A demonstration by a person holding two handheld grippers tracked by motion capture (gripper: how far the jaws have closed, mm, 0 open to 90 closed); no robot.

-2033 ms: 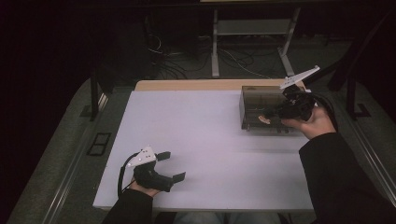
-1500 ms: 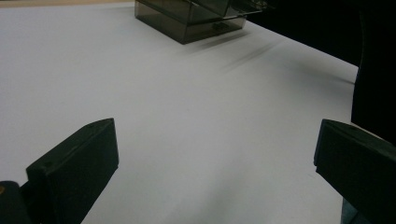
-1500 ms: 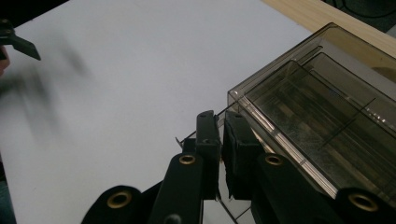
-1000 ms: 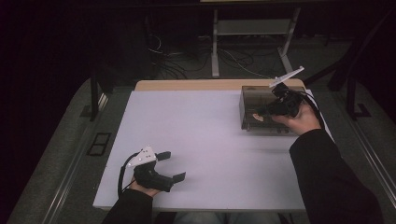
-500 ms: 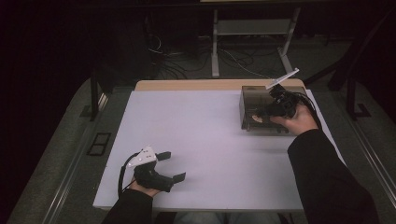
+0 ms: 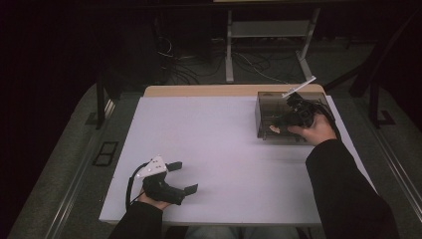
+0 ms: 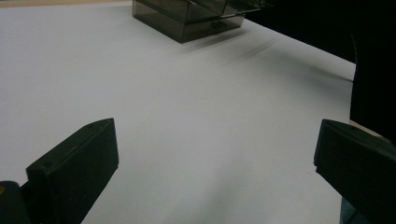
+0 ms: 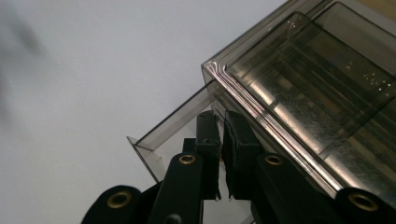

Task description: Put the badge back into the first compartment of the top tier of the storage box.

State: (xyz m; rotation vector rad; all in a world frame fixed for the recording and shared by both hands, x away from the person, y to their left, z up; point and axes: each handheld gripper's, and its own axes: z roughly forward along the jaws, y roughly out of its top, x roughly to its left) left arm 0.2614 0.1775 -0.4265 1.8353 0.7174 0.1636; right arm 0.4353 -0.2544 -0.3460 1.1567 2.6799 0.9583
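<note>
- The right gripper [image 6: 284,118] is working at the smoked transparent box [image 6: 268,107], which is sitting at the far right of the white table [image 6: 224,149], close to its back edge.
- In the right gripper view, the right gripper [image 8: 223,122] is pressing its two black jaws together with almost no gap, beside the box's rounded top rim [image 8: 243,95]. A thin clear panel [image 8: 173,128] is jutting out from the box [image 8: 317,93] at the jaws; whether they are pinching it cannot be told.
- The person's right hand [image 6: 313,129] is wrapping the gripper body directly over the near edge of the box.
- The left gripper [image 6: 180,177] is resting at the near left of the table, well apart from the box, held in the left hand [image 6: 152,199].
- In the left gripper view, the left gripper [image 7: 215,154] is holding its jaws spread wide, with bare table surface between them and nothing grasped.
- The box [image 7: 187,16] is appearing far off at the top of that view.
</note>
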